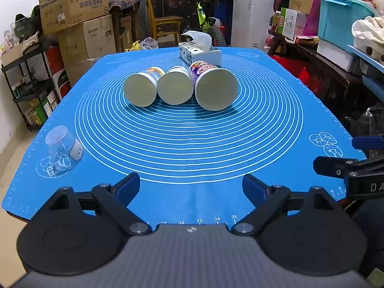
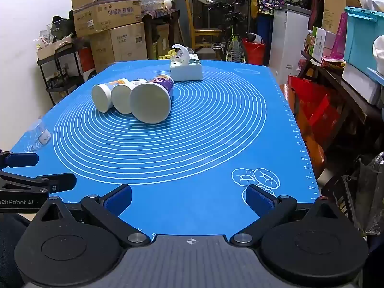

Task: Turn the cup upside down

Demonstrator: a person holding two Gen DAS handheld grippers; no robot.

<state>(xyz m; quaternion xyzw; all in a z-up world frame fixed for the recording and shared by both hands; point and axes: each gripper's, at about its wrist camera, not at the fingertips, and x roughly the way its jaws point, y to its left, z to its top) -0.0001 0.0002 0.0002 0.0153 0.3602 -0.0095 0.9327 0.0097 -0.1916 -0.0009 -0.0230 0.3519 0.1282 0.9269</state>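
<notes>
Three paper cups are lying on their sides in a row near the middle of the blue mat, their wide ends facing the cameras. The purple-printed cup is sitting at the right end of the row and looks the largest; the middle cup is touching it, and the orange-printed cup is lying at the left end, pressed against the middle one. From the right wrist view the same row is appearing left of centre, with the purple-printed cup nearest. Whether these wide ends are open mouths or covered is hard to tell.

Just behind the purple-printed cup, a tissue box is standing with a sheet sticking up from its top. Well apart from the row, at the mat's near left corner, a clear plastic cup is sitting mouth down on the mat.

Both claws are hovering over the near edge of the desk, well apart from the cups. The left claw is spreading its blue-padded fingers wide and gripping nothing. The right claw is likewise gaping, with only mat between its pads. Each claw is showing at the edge of the other's view.

Around the desk, stacked cardboard boxes, a wooden chair, a bicycle and a teal storage bin are crowding the room.
</notes>
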